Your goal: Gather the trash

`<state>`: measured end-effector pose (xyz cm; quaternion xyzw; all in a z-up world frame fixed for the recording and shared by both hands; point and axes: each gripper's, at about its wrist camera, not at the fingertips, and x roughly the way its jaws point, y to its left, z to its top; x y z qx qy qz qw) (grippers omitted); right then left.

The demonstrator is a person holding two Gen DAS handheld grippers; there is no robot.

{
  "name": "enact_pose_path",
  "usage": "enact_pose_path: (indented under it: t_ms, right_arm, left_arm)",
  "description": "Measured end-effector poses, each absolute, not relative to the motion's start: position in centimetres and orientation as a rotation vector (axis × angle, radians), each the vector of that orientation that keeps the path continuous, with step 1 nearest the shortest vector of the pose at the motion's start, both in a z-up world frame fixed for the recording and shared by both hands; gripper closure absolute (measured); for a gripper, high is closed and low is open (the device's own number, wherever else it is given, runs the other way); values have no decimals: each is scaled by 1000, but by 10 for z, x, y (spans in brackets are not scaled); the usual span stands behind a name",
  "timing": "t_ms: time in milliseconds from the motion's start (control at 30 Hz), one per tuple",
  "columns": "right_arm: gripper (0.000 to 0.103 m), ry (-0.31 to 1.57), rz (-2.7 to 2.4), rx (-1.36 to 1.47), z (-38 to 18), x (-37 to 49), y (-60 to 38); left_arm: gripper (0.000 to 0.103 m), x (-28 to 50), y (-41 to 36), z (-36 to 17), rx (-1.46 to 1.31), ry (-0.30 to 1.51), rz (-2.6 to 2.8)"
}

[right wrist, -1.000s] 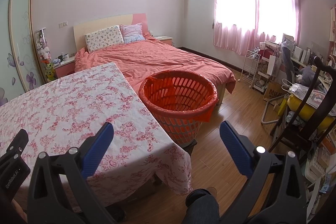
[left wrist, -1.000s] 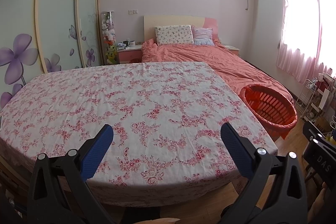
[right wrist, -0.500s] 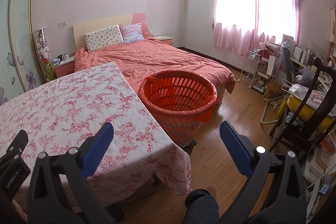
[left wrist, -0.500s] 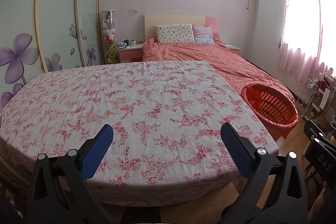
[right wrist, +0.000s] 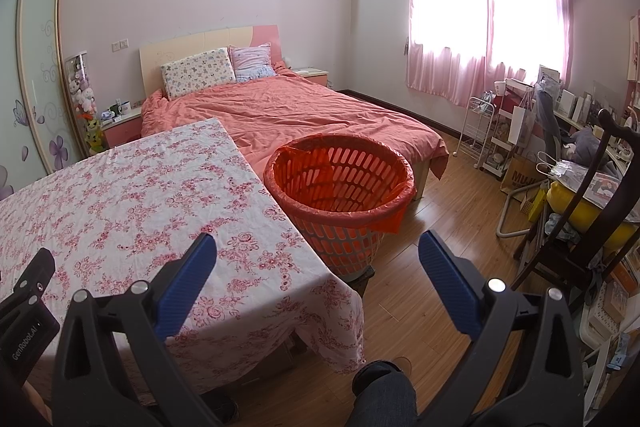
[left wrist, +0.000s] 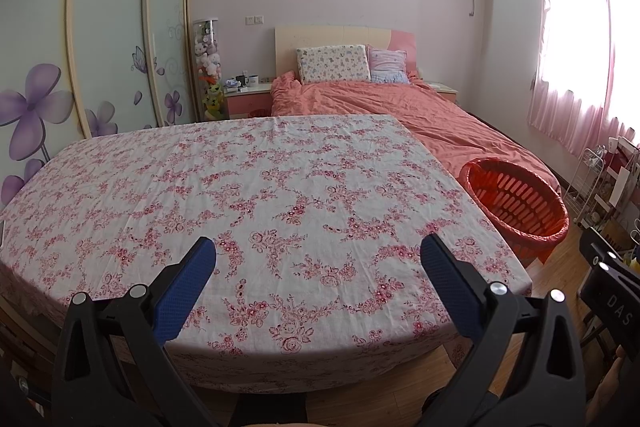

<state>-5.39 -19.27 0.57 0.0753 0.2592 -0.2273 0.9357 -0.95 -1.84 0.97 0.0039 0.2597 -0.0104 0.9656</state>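
Note:
A table under a pink floral cloth [left wrist: 256,195] fills the left wrist view; I see no trash on it. My left gripper [left wrist: 318,257] hangs open over its near edge, holding nothing. An orange slatted basket lined with an orange bag [right wrist: 344,183] stands on the floor at the table's right corner, also seen as the basket [left wrist: 516,203] in the left wrist view. My right gripper [right wrist: 318,255] is open and empty, held in front of the basket beside the table's right edge [right wrist: 280,219]. What lies inside the basket is hidden.
A bed with a salmon cover [right wrist: 304,111] lies behind the table and basket. A dark wooden chair [right wrist: 592,211], a white wire rack [right wrist: 480,131] and a cluttered desk stand on the right. The person's knee [right wrist: 384,391] is below. Wood floor [right wrist: 436,211] shows right of the basket.
The left wrist view has shifted slightly, with the table and basket a little farther off. The right wrist view is nearly the same. Both grippers stay open.

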Motion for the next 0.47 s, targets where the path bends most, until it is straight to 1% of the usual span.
enact_pose_path:
  t_ms: [467]
  right_arm:
    - [4,530,-464,153,6,-54,-193]
  left_arm:
    - [2,-10,-17,7,9,526,-16]
